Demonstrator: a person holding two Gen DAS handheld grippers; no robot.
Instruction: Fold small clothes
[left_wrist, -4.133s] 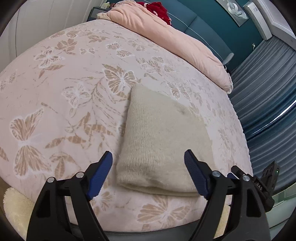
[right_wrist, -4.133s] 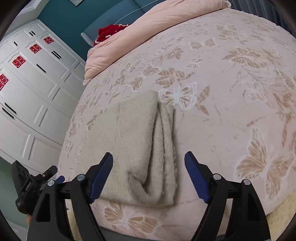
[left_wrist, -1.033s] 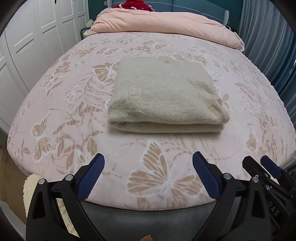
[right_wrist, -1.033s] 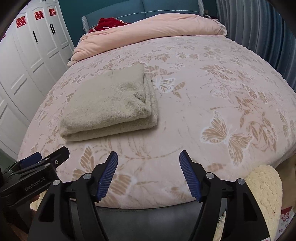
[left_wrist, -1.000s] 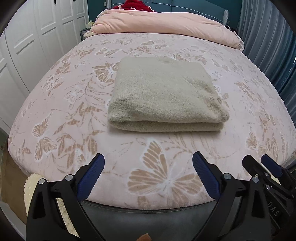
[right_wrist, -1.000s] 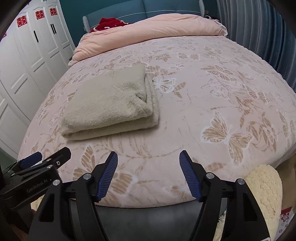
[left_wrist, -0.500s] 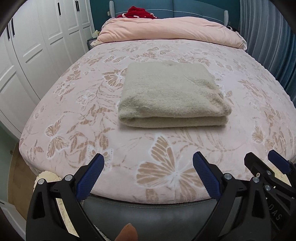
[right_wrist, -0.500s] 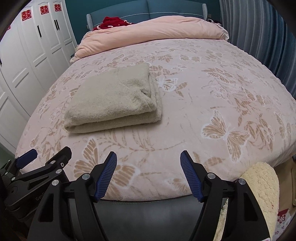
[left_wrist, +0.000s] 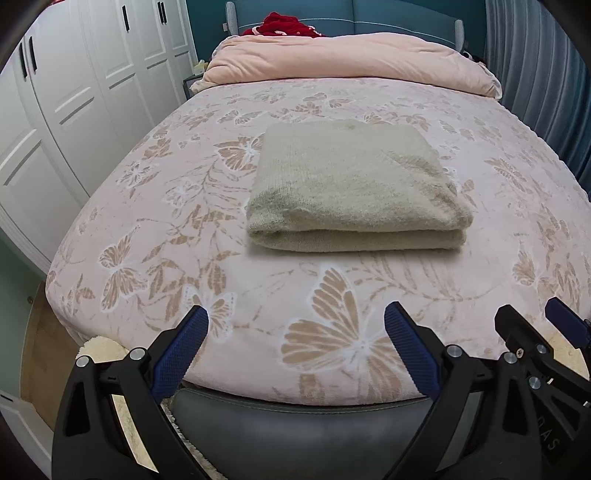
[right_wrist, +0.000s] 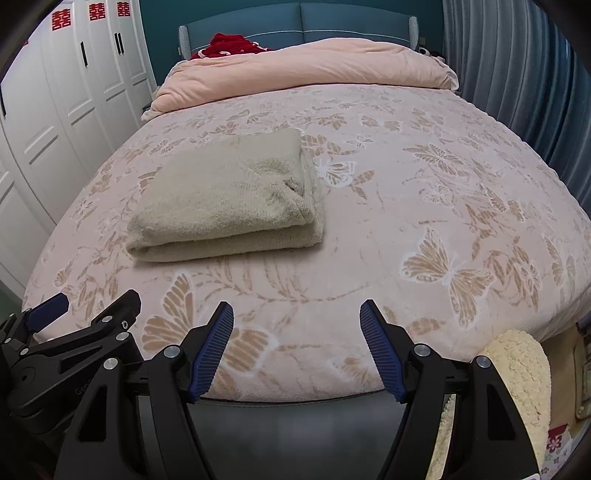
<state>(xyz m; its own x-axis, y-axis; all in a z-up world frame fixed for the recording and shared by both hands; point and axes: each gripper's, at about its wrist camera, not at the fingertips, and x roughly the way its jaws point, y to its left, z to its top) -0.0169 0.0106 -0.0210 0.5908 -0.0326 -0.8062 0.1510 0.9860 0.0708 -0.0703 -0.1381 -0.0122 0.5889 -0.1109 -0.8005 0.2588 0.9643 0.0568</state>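
Note:
A beige knit garment lies folded into a flat rectangle on the pink butterfly-print bed; it also shows in the right wrist view, left of centre. My left gripper is open and empty, held back over the foot edge of the bed, well short of the garment. My right gripper is open and empty, also at the foot edge, with the garment ahead and to its left. The right gripper shows at the lower right of the left wrist view, and the left gripper at the lower left of the right wrist view.
A pink duvet is bunched at the head of the bed with a red item behind it. White wardrobe doors stand on the left, blue curtains on the right. A cream fluffy rug lies on the floor by the bed's corner.
Both grippers have drawn back and risen away from the folded garment, from right over it to the foot edge of the bed. The garment has stayed folded in place.

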